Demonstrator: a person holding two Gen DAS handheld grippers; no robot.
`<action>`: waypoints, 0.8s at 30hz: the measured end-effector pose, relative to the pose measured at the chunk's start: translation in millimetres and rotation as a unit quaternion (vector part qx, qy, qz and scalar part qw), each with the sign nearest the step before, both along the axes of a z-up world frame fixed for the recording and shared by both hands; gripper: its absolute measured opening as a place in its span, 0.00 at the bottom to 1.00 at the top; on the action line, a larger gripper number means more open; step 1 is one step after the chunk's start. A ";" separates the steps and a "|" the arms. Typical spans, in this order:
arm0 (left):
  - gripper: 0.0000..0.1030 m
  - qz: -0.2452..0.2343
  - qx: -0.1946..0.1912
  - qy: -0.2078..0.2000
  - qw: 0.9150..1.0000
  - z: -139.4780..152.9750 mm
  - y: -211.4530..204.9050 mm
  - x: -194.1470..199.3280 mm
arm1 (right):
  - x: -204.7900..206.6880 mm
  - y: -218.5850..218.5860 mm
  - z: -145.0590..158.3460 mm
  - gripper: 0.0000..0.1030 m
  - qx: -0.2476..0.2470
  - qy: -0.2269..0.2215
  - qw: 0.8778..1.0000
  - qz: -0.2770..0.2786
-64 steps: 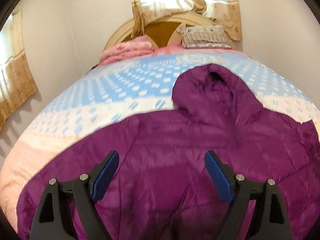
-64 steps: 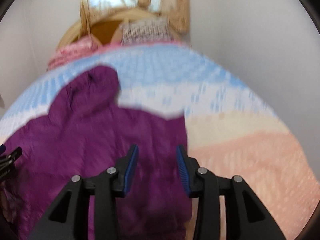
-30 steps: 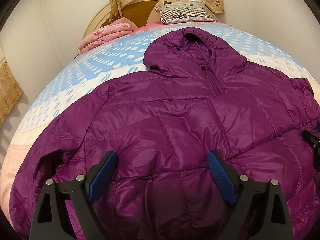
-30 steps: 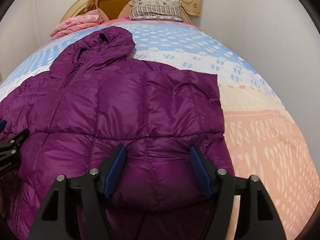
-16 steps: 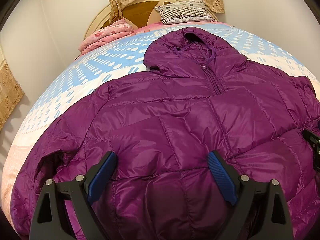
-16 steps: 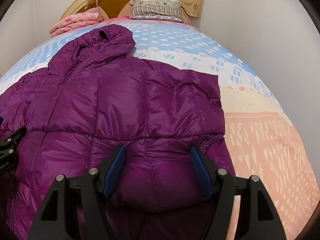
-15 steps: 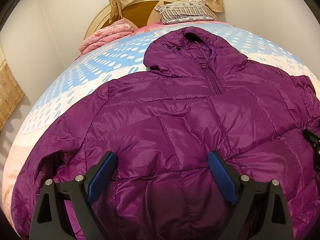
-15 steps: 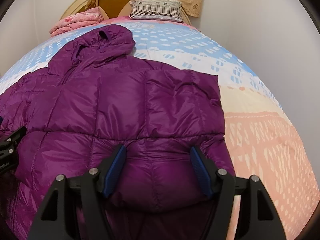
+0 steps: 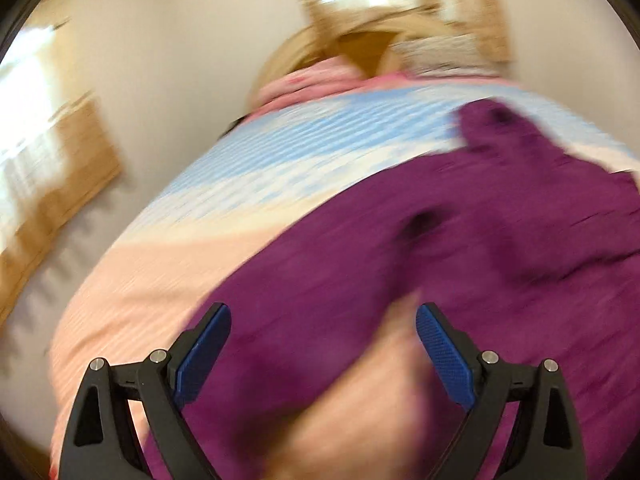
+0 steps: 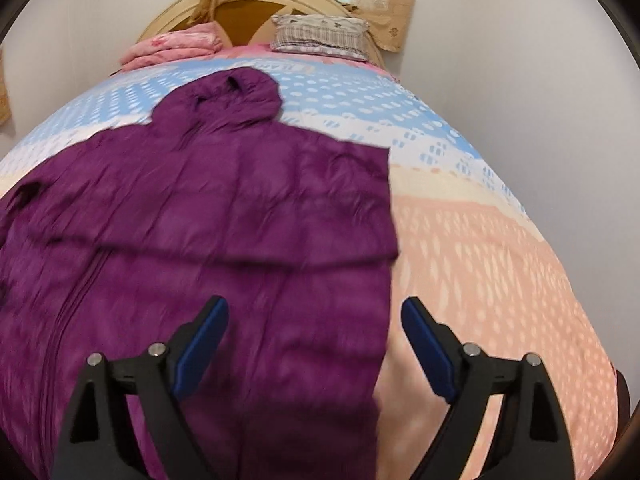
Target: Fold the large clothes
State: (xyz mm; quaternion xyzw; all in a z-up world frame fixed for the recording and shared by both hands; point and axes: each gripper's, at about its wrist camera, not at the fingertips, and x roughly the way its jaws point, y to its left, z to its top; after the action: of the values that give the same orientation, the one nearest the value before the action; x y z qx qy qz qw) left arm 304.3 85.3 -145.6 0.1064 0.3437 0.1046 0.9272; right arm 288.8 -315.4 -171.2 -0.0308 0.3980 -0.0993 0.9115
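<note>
While my right tool (image 10: 314, 340) opens, empty, the purple jacket (image 10: 224, 216) fills frame centre-left on the bed (image 10: 500, 264); my left tool (image 9: 323, 346) gapes over its blurred edge.

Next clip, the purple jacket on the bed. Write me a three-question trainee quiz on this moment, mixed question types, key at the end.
1. True or false: the right gripper pinches the purple jacket.
2. Where does the jacket's hood point? A) headboard B) foot of the bed C) the floor
3. Fill in: a striped ___ lies by the headboard.

Key: 1 false, jaws are opening with nothing pinched; 2 A; 3 pillow.
</note>
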 end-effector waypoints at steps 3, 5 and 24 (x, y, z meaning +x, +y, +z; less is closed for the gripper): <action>0.91 0.073 -0.010 0.020 0.997 -16.2 73.2 -26.2 | -11.2 11.3 -6.5 0.87 -0.007 0.005 1.000 0.001; 0.91 0.101 -0.047 0.034 0.993 -26.3 111.5 -44.4 | -17.3 19.2 -9.8 0.87 -0.001 0.009 1.000 0.003; 0.09 0.101 -0.152 0.020 0.983 -30.3 135.2 -64.0 | -34.9 62.5 -13.3 0.88 0.009 0.002 1.000 0.030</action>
State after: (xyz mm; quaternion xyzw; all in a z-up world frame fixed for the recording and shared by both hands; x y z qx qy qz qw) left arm 240.3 220.4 -175.9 -0.0690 0.3834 0.1418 0.9100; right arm 254.0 -252.8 -184.5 -0.0345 0.3997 -0.0682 0.9135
